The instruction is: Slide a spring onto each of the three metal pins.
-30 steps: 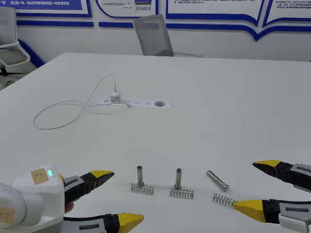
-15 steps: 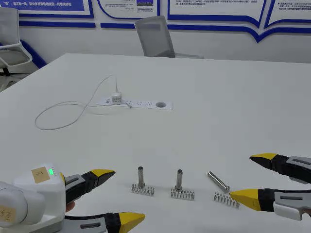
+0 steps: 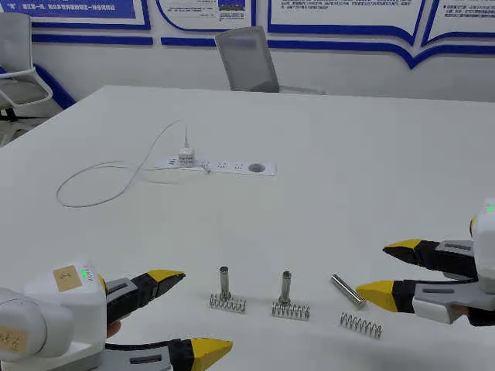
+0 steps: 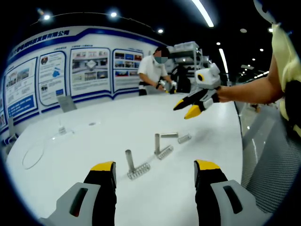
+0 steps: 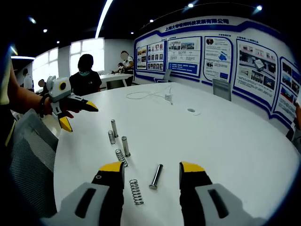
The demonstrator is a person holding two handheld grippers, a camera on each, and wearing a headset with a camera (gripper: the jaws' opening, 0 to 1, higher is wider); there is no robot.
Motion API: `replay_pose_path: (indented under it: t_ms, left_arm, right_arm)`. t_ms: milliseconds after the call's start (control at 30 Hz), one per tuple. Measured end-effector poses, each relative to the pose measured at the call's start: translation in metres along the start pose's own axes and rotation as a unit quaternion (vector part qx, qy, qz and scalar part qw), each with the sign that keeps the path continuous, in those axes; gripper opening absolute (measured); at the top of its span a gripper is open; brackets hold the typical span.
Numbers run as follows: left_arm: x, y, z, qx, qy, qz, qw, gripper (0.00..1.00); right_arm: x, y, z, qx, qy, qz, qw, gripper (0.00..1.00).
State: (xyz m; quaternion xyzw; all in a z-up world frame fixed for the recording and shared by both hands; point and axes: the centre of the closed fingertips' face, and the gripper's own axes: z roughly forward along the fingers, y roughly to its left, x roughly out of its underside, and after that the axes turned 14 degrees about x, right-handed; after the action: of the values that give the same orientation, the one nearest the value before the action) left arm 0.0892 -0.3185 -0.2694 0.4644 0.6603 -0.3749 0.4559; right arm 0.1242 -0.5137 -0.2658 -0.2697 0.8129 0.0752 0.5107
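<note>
Left gripper [image 3: 203, 309] jaws wide, empty, right gripper [image 3: 373, 269] wide, empty, two upright pins [image 3: 224, 280], third pin [image 3: 348, 291] flat at their 3 o'clock, springs [image 3: 290, 311] at each pin's 6 o'clock, white table [image 3: 348, 154], power strip [image 3: 224, 165] 11 o'clock, wall posters [image 3: 340, 11] unreadable.

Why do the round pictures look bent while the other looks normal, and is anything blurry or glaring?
Left gripper view: a fisheye lens bows the table edge and posters; ceiling lights flare. Right gripper view: same bulge; the windows glare white. Head view: straight lines, pins sharp, only faint shadows on the white table.
</note>
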Motion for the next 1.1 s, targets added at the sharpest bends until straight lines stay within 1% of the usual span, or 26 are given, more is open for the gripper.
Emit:
replay_pose_path:
  t_ms: [100, 133, 167, 233, 267, 333, 367, 467, 533, 567, 633, 667, 700, 733, 967, 1100]
  left_arm:
    - [0.0, -0.001, 0.001, 0.001, 0.0, 0.001, 1.0, 0.69]
    - [0.0, -0.001, 0.001, 0.001, 0.0, 0.0, 1.0, 0.69]
    - [0.0, -0.001, 0.001, 0.001, 0.0, 0.0, 1.0, 0.68]
    - [0.0, -0.001, 0.0, 0.001, 0.001, 0.0, 1.0, 0.68]
    - [0.001, -0.001, 0.0, 0.001, 0.0, 0.0, 1.0, 0.68]
    - [0.001, -0.001, 0.0, 0.001, 0.0, -0.001, 1.0, 0.68]
    - [0.001, -0.001, 0.0, 0.001, 0.001, -0.001, 1.0, 0.68]
    - [0.002, -0.002, 0.001, 0.002, 0.0, -0.002, 1.0, 0.68]
    - [0.002, -0.003, 0.001, 0.003, 0.001, -0.003, 1.0, 0.68]
    - [0.003, -0.003, 0.001, 0.003, 0.001, -0.002, 1.0, 0.67]
    - [0.003, -0.003, 0.001, 0.003, 0.001, -0.003, 1.0, 0.67]
    - [0.003, -0.003, 0.001, 0.003, 0.001, -0.003, 1.0, 0.67]
    - [0.003, -0.003, 0.001, 0.003, 0.001, -0.003, 1.0, 0.67]
    - [0.003, -0.003, 0.001, 0.003, 0.001, -0.003, 1.0, 0.67]
    - [0.004, -0.004, 0.001, 0.004, 0.0, -0.005, 1.0, 0.66]
    - [0.005, -0.005, 0.002, 0.005, 0.001, -0.006, 1.0, 0.66]
  right_arm:
    - [0.003, -0.003, 0.008, 0.007, 0.019, 0.002, 0.9998, 0.43]
    - [0.003, -0.003, 0.01, 0.006, 0.022, 0.001, 0.9997, 0.41]
    - [0.006, -0.004, 0.014, 0.008, 0.033, 0.001, 0.9994, 0.39]
    - [0.01, -0.006, 0.019, 0.014, 0.049, -0.01, 0.9987, 0.34]
    - [0.01, -0.005, 0.021, 0.013, 0.051, -0.011, 0.9986, 0.32]
    - [0.014, -0.005, 0.028, 0.014, 0.066, -0.006, 0.9977, 0.31]
    - [0.014, -0.005, 0.03, 0.014, 0.069, -0.005, 0.9975, 0.31]
    - [0.02, -0.005, 0.039, 0.02, 0.09, -0.007, 0.9957, 0.27]
    - [0.022, -0.005, 0.045, 0.021, 0.099, -0.009, 0.9948, 0.25]
    - [0.024, -0.005, 0.048, 0.025, 0.111, -0.005, 0.9935, 0.24]
    - [0.025, -0.004, 0.053, 0.026, 0.115, -0.005, 0.9931, 0.23]
    - [0.029, -0.005, 0.056, 0.031, 0.128, -0.005, 0.9913, 0.22]
    - [0.03, -0.005, 0.058, 0.03, 0.131, -0.007, 0.991, 0.21]
    - [0.033, -0.004, 0.061, 0.03, 0.139, -0.004, 0.9898, 0.2]
    - [0.044, 0.0, 0.072, 0.031, 0.168, 0.011, 0.9853, 0.18]
    - [0.047, -0.002, 0.077, 0.033, 0.175, 0.018, 0.9837, 0.17]
